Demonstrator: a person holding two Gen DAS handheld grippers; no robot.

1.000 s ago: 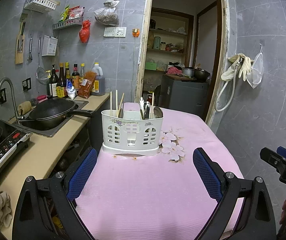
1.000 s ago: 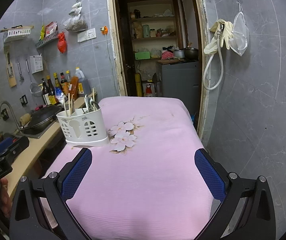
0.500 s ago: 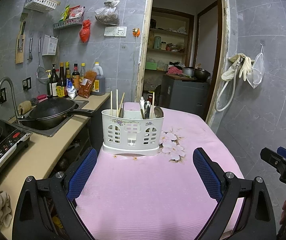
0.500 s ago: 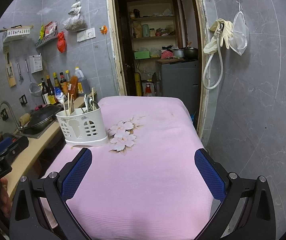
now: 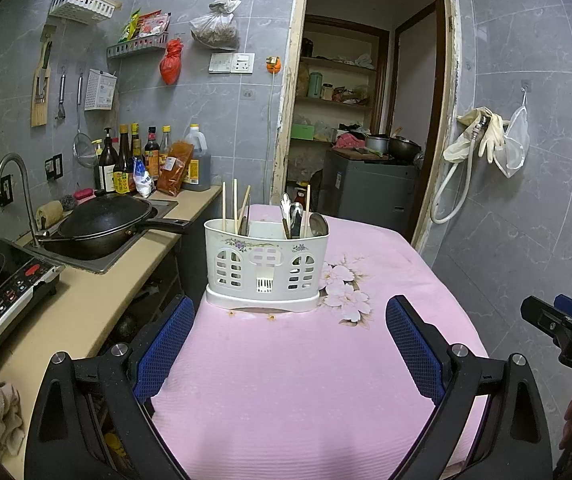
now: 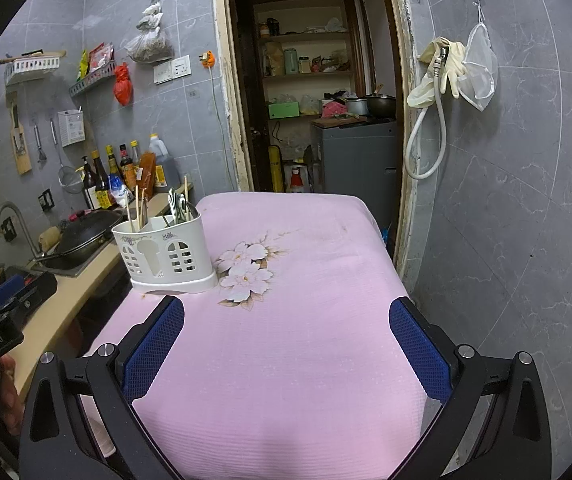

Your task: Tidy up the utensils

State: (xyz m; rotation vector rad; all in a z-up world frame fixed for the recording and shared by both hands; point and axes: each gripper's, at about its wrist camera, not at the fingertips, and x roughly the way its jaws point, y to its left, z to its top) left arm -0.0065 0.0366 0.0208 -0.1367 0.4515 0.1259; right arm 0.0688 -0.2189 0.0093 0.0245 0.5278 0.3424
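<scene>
While I hold both tools low over the near edge of the table point(image 5: 306, 380), which is covered in a pink textured cloth with a printed white flower, I see the left gripper point(image 5: 290, 344) with its blue-padded black fingers point(image 5: 164, 350) spread wide and nothing between them. The right gripper point(image 6: 286, 344) shows the same: its blue-padded fingers point(image 6: 420, 350) stand far apart over bare pink cloth, holding nothing. The white perforated plastic utensil caddy point(image 5: 266, 264) stands upright on the table's far left part, straight ahead of the left gripper and well beyond its fingertips; in the right wrist view it sits ahead and to the left, close to the table's left edge. Its left compartment holds pale wooden chopsticks point(image 5: 235, 206), upright and leaning slightly; its right compartment holds metal spoons point(image 5: 296, 216) with their bowls up, plus one more pale stick. The middle compartment looks empty from here, though I cannot see down into it. The printed flower point(image 6: 246, 272) lies just right of the caddy's base. To the left of the table runs a beige kitchen counter point(image 5: 86, 304) with a black wok point(image 5: 102, 224) resting in the sink, a row of sauce bottles point(image 5: 146, 160) against the grey tiled wall, and a black induction cooker point(image 5: 2, 292) nearer me. Part of the right tool's black body shows at the right edge of the left wrist view.
</scene>
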